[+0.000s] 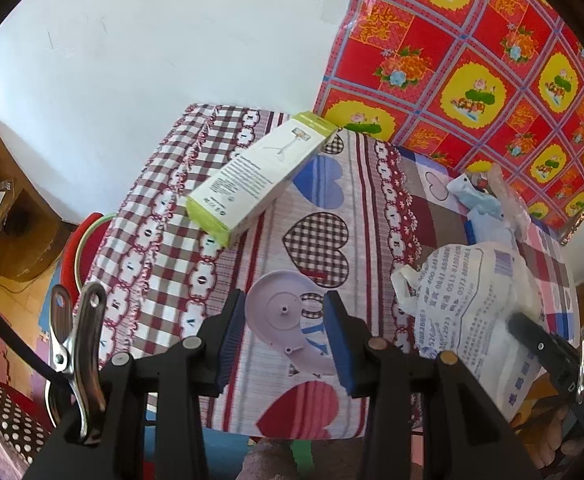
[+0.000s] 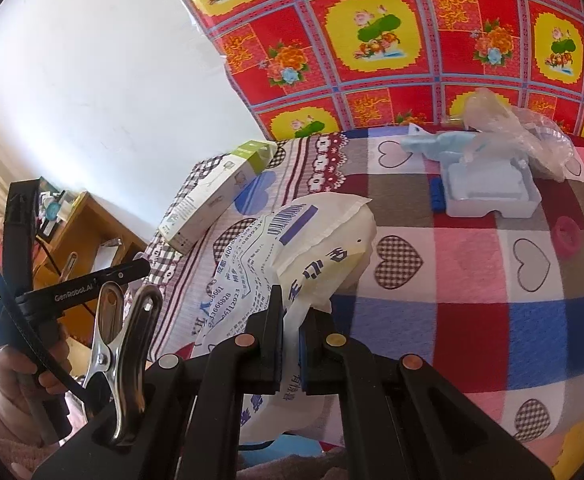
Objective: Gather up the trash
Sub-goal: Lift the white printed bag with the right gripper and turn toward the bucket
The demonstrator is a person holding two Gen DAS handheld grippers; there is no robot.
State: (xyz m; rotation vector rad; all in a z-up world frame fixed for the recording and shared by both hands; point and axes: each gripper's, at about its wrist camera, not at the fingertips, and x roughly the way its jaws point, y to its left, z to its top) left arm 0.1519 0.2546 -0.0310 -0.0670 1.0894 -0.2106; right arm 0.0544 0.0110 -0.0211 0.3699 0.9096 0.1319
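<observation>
Your left gripper (image 1: 284, 330) pinches the lilac plastic disc (image 1: 282, 312). Your right gripper (image 2: 290, 338) is pressed together on the white printed bag (image 2: 292, 248), just right of the disc. The bag mouth is not open yet. Farther back lies a long green-and-white box (image 1: 260, 174), then crinkly clear plastic (image 2: 511, 132).
</observation>
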